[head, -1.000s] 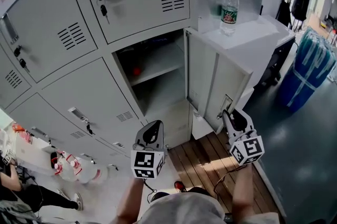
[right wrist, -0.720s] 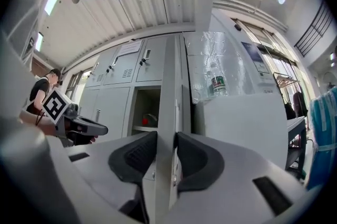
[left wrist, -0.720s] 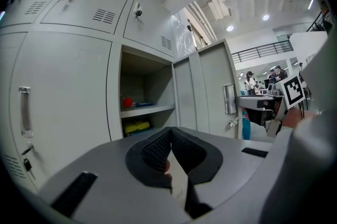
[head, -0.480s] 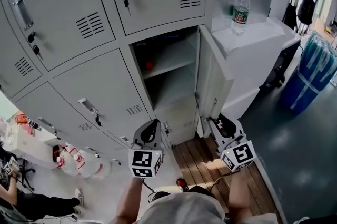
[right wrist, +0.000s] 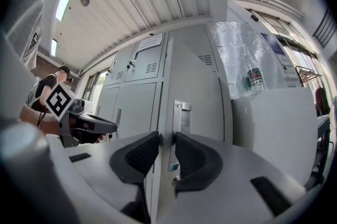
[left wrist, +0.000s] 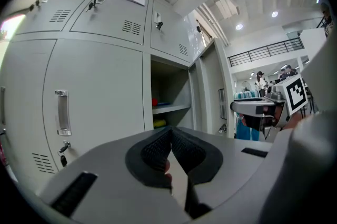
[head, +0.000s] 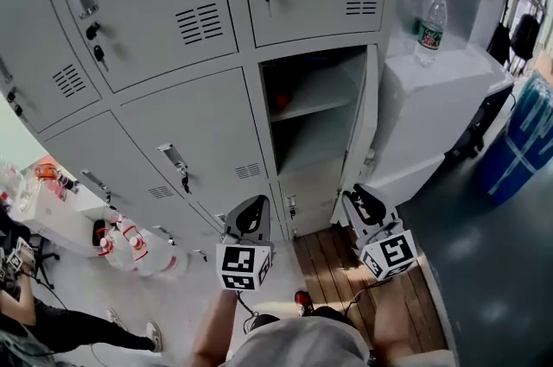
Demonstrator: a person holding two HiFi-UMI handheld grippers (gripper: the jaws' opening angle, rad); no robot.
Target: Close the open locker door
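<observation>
Door (head: 369, 119): 1 ajar | left hand-held gripper (left wrist: 169, 132): jaws together, empty | right hand-held gripper (right wrist: 163, 138): jaws closing on door edge | bottle (head: 429, 27): 1

Tiny red object (head: 281, 100) on shelf (head: 327, 104) in open locker (head: 313, 151), unidentifiable.

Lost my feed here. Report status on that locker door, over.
Left gripper shut, empty. Right gripper closing on locker door edge. Door partly open. Nothing seen in its path.
</observation>
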